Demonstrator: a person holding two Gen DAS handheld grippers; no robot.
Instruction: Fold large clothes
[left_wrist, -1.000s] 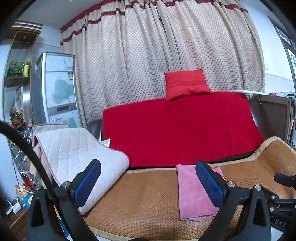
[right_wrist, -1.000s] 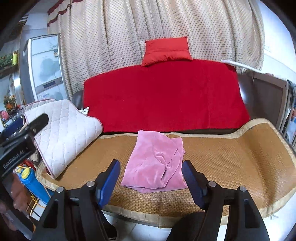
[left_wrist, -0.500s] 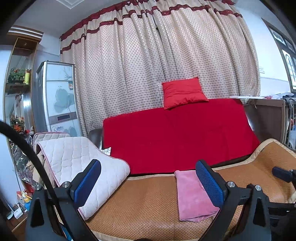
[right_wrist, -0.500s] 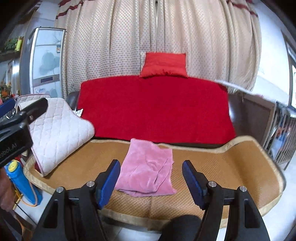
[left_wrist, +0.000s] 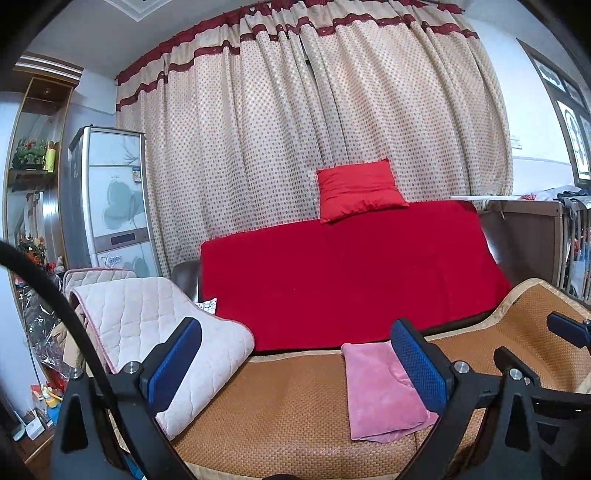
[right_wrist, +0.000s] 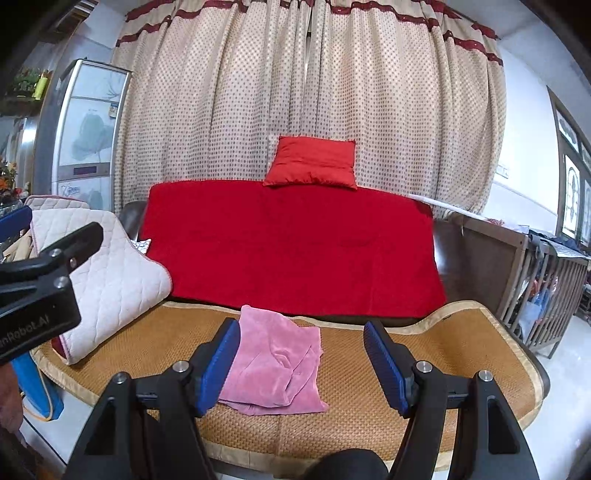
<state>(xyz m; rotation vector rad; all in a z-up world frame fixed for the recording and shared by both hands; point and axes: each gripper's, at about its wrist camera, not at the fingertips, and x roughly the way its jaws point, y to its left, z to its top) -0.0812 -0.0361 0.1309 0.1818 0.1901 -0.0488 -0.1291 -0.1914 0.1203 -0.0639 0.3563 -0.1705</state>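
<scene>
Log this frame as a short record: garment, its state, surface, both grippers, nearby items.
garment: pink cloth
state: folded, a little rumpled, lying flat, untouched
surface: woven mat on the sofa seat
left gripper: open, empty, clear of the cloth
right gripper: open, empty, clear of the cloth
nearby: quilted pad at the left end, red cover on the backrest, red pillow on top

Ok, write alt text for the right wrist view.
A folded pink plush cloth lies on a woven tan sofa mat, seen between the fingers of the open right gripper. Behind are a red sofa throw and a dotted beige curtain.
</scene>
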